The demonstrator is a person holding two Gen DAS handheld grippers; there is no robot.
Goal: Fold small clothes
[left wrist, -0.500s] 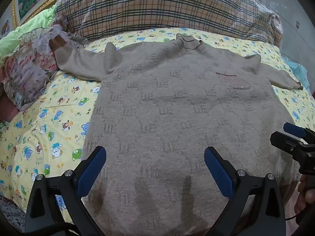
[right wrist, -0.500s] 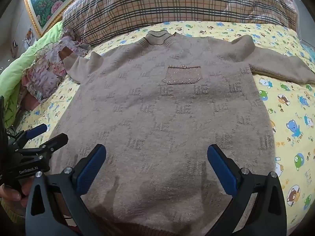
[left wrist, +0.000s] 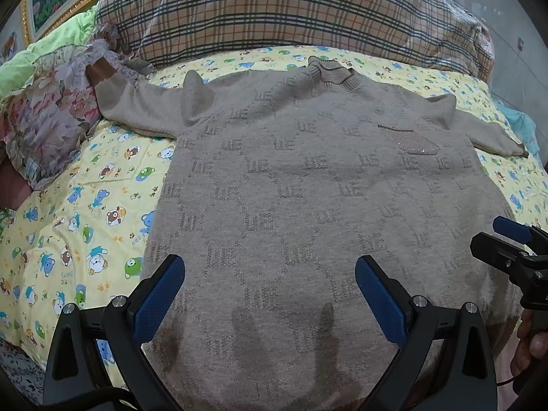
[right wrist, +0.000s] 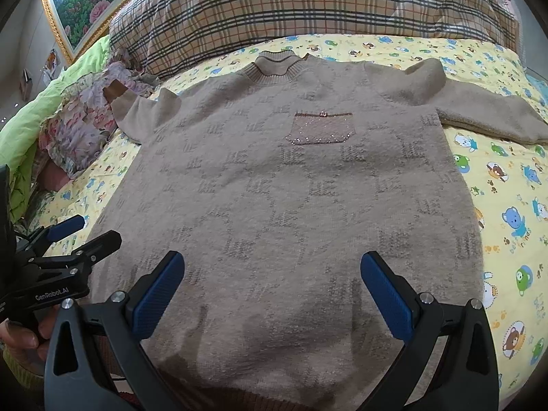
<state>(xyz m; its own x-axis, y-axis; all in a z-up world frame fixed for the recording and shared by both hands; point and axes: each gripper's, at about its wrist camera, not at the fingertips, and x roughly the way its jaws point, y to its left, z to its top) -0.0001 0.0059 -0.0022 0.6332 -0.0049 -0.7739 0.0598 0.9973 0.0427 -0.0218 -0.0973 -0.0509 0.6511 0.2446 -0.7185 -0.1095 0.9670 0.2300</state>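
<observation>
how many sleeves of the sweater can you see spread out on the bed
2. One sleeve reaches left onto the floral fabric; the other sleeve lies right on the yellow sheet. Neither is folded in.

Bed: sheet (right wrist: 507, 178), yellow, printed with cartoon bears, spread flat.
Head of bed: big plaid pillow (right wrist: 308, 3) lying across the sheet's far edge.
Left of bed: green quilt (right wrist: 30, 116), bunched; floral ruffled cloth (left wrist: 44, 126) heaped beside it.
Wall: painting (right wrist: 82, 0) of flowers and greenery in a gold frame, upper left; pale tiles (left wrist: 517, 54) on the right.
Light: even, soft, indoor; faint shadows near the front.
</observation>
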